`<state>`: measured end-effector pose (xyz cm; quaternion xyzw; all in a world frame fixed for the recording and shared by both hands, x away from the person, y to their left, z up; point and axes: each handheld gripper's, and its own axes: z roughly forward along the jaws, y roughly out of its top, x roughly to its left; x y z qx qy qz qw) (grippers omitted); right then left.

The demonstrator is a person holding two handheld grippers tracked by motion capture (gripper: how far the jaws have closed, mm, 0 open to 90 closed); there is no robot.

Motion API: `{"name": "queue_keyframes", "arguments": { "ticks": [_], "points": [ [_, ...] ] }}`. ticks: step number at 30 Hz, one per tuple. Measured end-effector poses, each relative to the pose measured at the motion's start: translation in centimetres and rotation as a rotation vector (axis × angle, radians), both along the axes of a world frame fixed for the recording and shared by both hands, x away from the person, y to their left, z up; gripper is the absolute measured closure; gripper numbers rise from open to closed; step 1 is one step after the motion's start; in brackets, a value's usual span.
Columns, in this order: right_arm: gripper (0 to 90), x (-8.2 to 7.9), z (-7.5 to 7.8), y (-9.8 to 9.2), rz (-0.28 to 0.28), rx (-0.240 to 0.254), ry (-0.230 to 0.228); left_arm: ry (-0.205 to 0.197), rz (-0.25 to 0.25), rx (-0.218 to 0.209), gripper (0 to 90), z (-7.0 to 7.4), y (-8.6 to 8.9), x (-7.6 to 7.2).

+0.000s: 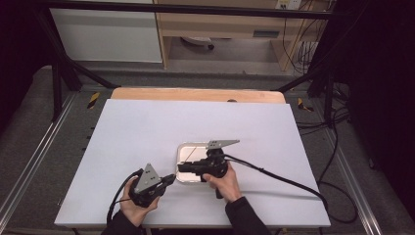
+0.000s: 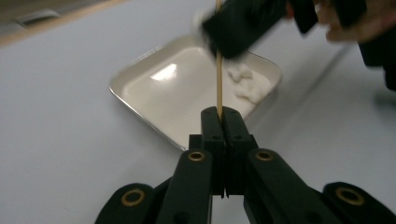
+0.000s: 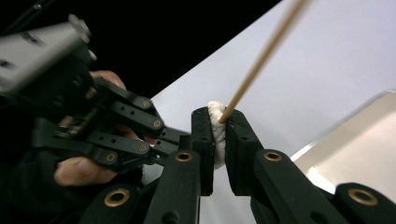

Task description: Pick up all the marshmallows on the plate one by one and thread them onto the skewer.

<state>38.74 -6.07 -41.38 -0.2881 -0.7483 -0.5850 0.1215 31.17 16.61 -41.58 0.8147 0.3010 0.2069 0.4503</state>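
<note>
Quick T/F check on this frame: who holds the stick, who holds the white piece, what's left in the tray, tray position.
1. The left gripper is shut on the wooden skewer. True.
2. The right gripper is open and holds nothing. False: it is shut on a white soft piece, and the skewer meets that piece.
3. The tray still holds white pieces. True.
4. The tray sits at the table's far edge. False: it lies near the person's side, beside the grippers.
5. The tray is round. False: it is rectangular with rounded corners.
</note>
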Motion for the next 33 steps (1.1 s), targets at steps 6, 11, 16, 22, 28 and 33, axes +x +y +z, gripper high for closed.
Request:
{"name": "queue_keyframes", "arguments": {
  "ticks": [6, 11, 16, 22, 28, 33],
  "points": [
    [83.0, -0.1, -0.7, 0.4, -0.023, 0.001, -0.006, 0.035, -0.006, -0.039, 89.5, -0.4, 0.6, 0.2],
    [82.6, -0.2, -0.6, 0.3, -0.027, -0.026, -0.010, 0.035, -0.009, -0.032, 89.5, -0.5, 0.3, 0.2],
    [82.4, -0.2, -0.5, 0.3, -0.030, -0.028, -0.004, 0.039, -0.015, -0.037, 89.4, -0.6, 0.3, 0.4],
    [81.8, -0.2, -0.7, 0.3, -0.035, -0.045, 0.001, 0.050, -0.016, -0.033, 89.4, -0.8, 0.2, 0.5],
    [58.4, -0.2, 0.4, -0.3, -0.107, -0.058, -0.055, 0.067, -0.008, -0.096, 89.3, -0.9, 0.9, 0.9],
    [32.6, 0.0, 1.8, -1.5, -0.171, -0.104, -0.129, 0.072, 0.016, -0.096, 89.3, -0.8, 1.7, 0.9]
  ]
}}
